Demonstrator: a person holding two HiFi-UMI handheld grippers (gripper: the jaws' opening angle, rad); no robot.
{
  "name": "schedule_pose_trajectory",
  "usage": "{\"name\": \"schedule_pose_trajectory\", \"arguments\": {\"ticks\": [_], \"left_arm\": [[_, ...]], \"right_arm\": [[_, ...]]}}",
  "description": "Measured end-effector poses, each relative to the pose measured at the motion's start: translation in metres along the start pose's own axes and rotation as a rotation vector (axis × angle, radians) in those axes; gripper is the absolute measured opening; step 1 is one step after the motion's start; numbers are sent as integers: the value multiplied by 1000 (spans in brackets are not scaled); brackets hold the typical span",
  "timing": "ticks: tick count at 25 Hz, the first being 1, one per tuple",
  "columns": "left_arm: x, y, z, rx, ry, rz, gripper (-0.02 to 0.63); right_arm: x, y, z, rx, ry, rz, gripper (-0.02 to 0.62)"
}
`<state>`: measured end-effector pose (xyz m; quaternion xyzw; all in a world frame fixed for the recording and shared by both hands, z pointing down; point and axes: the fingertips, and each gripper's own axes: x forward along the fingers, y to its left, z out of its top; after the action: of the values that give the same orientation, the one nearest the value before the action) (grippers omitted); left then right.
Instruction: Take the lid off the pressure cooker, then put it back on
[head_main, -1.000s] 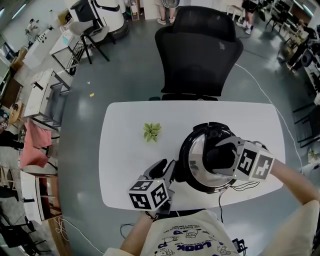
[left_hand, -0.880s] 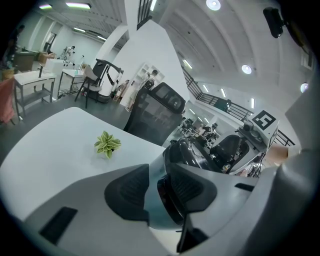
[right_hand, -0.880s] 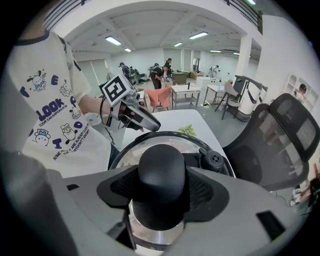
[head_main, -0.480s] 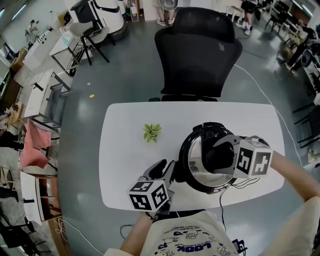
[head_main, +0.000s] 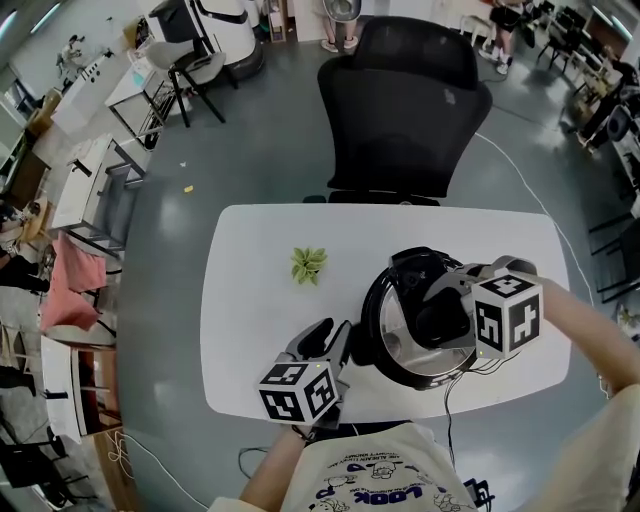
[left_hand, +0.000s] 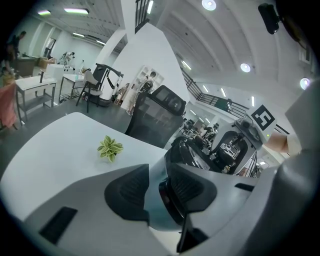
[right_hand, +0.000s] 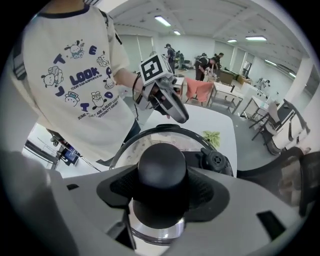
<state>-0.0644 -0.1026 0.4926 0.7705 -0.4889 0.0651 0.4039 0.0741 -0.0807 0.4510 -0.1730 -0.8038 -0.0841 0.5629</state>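
Note:
The black pressure cooker (head_main: 392, 350) stands on the white table (head_main: 250, 250), right of middle, with its steel lid (head_main: 398, 318) on it. My right gripper (head_main: 447, 320) comes down from above and is shut on the lid's black knob (right_hand: 161, 167), one pad on each side. The lid's rim (right_hand: 131, 142) and a black valve (right_hand: 216, 161) show behind the knob. My left gripper (head_main: 335, 348) lies low at the cooker's left side. In the left gripper view its pads (left_hand: 187, 187) are shut on the cooker's side (left_hand: 152, 205).
A small green plant (head_main: 307, 265) sits on the table left of the cooker. A black office chair (head_main: 405, 100) stands behind the table's far edge. A thin cable (head_main: 447, 400) runs off the near edge below the cooker. The person's white printed shirt (right_hand: 80, 80) is close behind.
My right gripper has rolled about the knob, its marker cube turning and shifting a little up the picture. The left gripper has stayed where it was.

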Motion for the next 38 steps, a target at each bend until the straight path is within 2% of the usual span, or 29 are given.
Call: {"name": "schedule_pose_trajectory", "arguments": {"ticks": [17,20,22,25,29,32,36,38], "left_arm": [[4,-9,0,27,-2,6,146],[4,-10,3,33,-5,2,146],[1,-12,5,42,-10,1,146],[-5,-16,4,56,-18,6,146],[-13,-19,9,77,-41,20,146],[-18,-20,18,102,-65,34,146],[-24,-25,35,141,-106,52,146],[-29,-27,46,159,-134,59,146]], "right_arm": [[2,0,-2,20,16,-12,302],[1,-4,1,32,8,-43,313],[-1,-7,5,53,-22,-73,340],[-5,-2,19,104,-127,-102,356],[-22,-10,45,186,-316,-231,356],[-41,-23,59,264,-460,-356,324],[-71,-36,60,340,-581,-540,304],[-89,-42,55,412,-654,-643,294]]}}
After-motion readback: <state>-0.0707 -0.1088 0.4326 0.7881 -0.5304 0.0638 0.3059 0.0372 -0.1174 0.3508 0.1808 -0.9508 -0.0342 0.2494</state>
